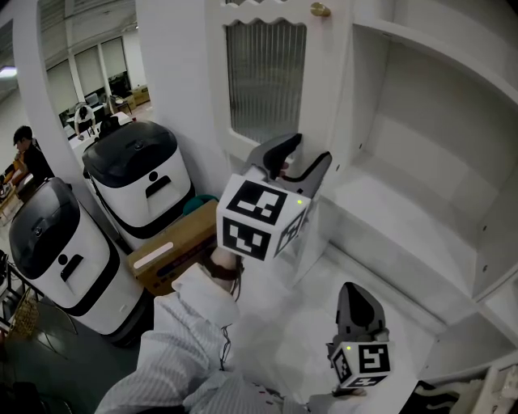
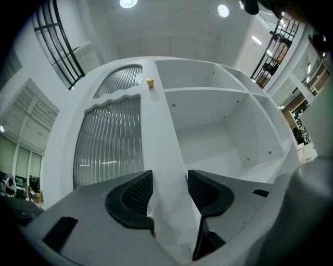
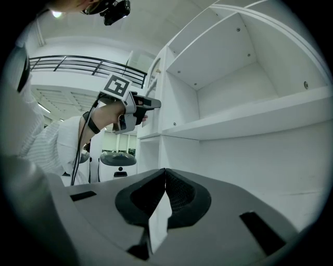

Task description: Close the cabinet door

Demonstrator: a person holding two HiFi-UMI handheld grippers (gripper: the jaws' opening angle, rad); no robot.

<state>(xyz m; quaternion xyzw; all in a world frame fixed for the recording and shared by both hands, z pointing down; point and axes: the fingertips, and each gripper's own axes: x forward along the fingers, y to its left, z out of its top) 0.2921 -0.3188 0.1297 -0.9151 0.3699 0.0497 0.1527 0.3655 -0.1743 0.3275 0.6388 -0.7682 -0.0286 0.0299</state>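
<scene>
The white cabinet door (image 1: 267,81) with a ribbed glass pane and a brass knob (image 1: 320,10) stands swung out from the cabinet (image 1: 421,121). My left gripper (image 1: 301,158) is at the door's lower free edge. In the left gripper view the door (image 2: 106,140) shows its white edge running straight between the jaws of that gripper (image 2: 170,189). The pads (image 2: 136,195) lie close to both sides, with no clear press. My right gripper (image 1: 358,293) hangs low in front of the shelves, and its jaws (image 3: 165,174) meet with nothing held. The right gripper view also shows the left gripper (image 3: 151,104) at the door.
Two white machines with black lids (image 1: 137,174) (image 1: 48,242) stand left of the cabinet, with a cardboard box (image 1: 174,247) on the floor between them and the door. The open shelves (image 1: 405,218) lie to the right. A person (image 1: 28,154) sits far off at the left.
</scene>
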